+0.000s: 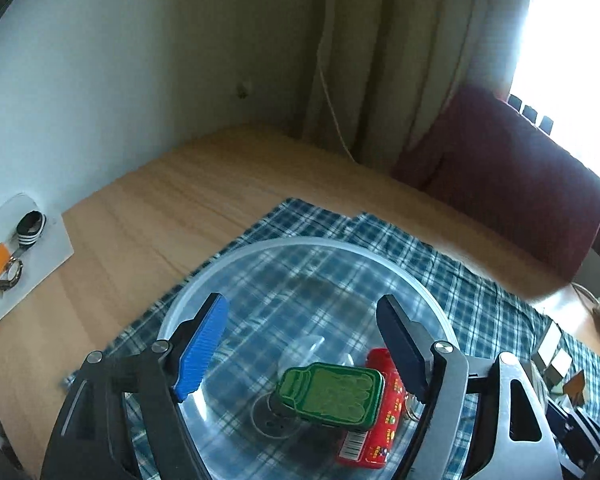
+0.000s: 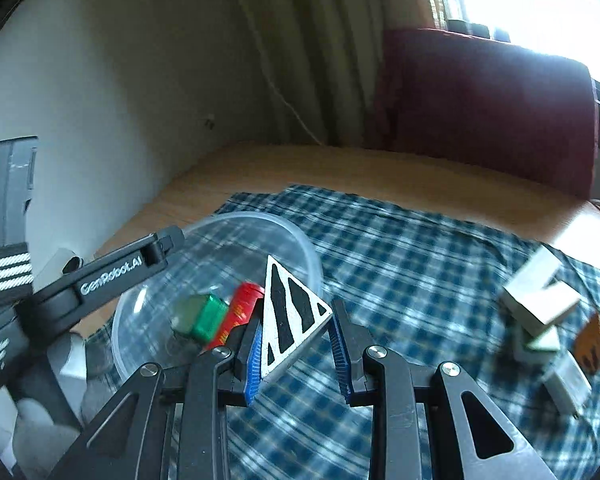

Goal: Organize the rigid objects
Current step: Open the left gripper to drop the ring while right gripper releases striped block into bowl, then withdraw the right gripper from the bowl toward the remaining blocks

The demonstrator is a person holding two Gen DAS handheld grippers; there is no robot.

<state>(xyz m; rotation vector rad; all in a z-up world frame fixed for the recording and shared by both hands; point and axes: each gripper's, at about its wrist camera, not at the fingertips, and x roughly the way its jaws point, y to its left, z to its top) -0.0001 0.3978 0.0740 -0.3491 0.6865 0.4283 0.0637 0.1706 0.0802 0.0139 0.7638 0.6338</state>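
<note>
The worktop [image 1: 148, 216] carries a checked cloth [image 2: 400, 248], and on the cloth sits the clear bowl [image 1: 260, 264], the collecting place as I judge it. Inside the bowl lie a red box [image 1: 384, 408] and, resting partly on it, a green jar-shaped piece [image 1: 332, 396], so two things look sorted. The left tool [image 1: 304, 344] hangs over the bowl with jaws wide and empty. Just right of the bowl, the right tool [image 2: 296, 332] grips a zebra-striped triangle [image 2: 288, 312], not yet in. Well right of the bowl, several pale blocks [image 2: 540, 300] wait on the cloth (their exact count is blurred).
</note>
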